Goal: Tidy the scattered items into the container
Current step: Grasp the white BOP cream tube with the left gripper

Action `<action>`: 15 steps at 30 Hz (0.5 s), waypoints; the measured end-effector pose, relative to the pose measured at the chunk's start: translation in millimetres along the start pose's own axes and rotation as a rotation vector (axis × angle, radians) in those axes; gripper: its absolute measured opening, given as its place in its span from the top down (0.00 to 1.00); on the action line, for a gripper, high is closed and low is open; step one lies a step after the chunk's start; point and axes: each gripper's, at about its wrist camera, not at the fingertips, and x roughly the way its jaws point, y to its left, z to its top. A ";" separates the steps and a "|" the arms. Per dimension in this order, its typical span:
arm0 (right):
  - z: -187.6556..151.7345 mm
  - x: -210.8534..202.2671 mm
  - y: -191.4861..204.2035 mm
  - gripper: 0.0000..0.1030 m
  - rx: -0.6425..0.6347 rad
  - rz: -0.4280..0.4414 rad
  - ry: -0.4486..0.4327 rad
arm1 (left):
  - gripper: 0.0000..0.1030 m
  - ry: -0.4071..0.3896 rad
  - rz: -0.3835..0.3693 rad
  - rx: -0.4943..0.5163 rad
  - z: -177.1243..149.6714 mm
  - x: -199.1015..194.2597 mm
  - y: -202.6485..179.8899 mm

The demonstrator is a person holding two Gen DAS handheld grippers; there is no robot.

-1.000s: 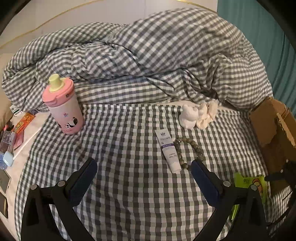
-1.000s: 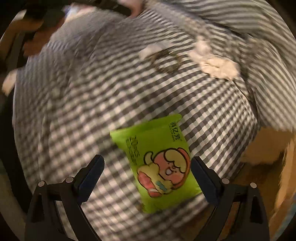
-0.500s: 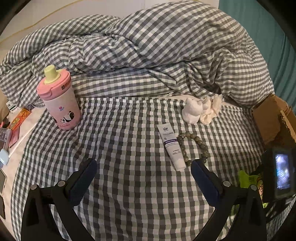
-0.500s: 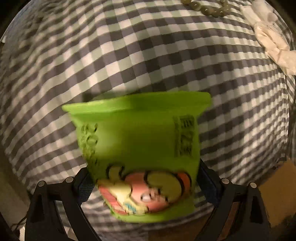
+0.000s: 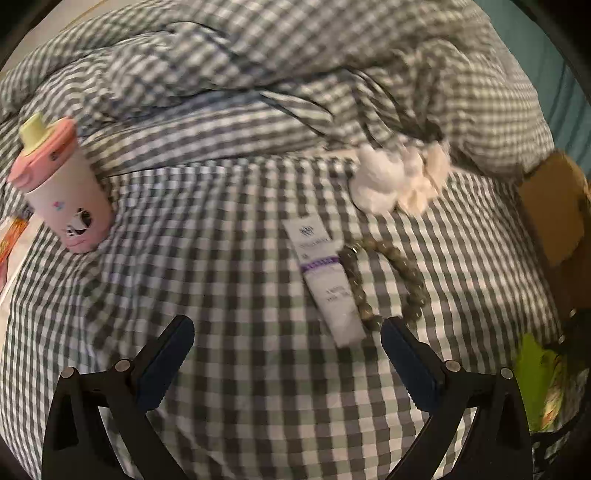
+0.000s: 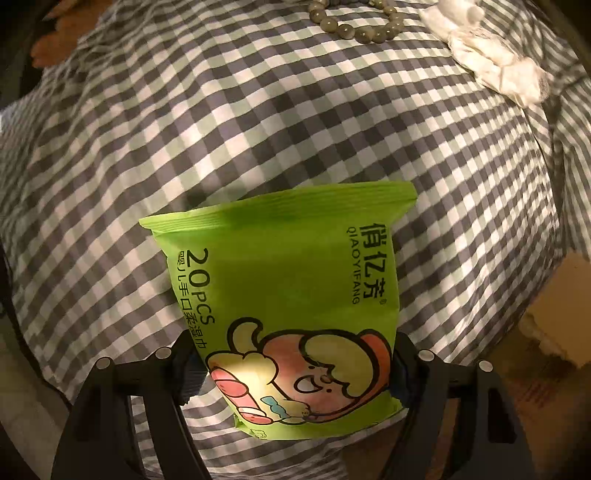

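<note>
My right gripper (image 6: 295,365) is shut on a green wet-wipes pack (image 6: 284,288), its fingers pressed against both sides of the pack over the checked bedsheet. The pack also shows at the right edge of the left wrist view (image 5: 532,373). My left gripper (image 5: 286,354) is open and empty above the sheet. Just beyond it lie a white tube (image 5: 325,280) and a bead bracelet (image 5: 391,280), with a white cloth lump (image 5: 395,181) further back. A pink sippy cup (image 5: 62,192) stands at the left. The cardboard box (image 5: 554,210) is at the right edge.
A bunched checked duvet (image 5: 295,74) fills the back of the bed. Small packets (image 5: 11,240) lie at the left edge of the bed. In the right wrist view the bracelet (image 6: 354,22) and the white cloth (image 6: 495,62) are at the top.
My right gripper has closed on the green pack, which was lying loose on the sheet a second ago. My left gripper has moved forward, closer to the tube and bracelet.
</note>
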 end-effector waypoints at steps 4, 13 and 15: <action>-28.3 -6.9 11.4 0.26 0.010 0.016 -0.027 | 0.00 0.013 0.003 0.020 -2.2 7.0 -8.1; -69.2 -63.5 10.2 0.26 0.077 0.042 -0.146 | 0.31 0.038 0.023 0.017 -2.0 20.8 -4.9; -79.5 -74.9 8.6 0.26 0.097 0.052 -0.174 | 0.35 0.038 0.020 0.018 -1.2 24.8 -6.4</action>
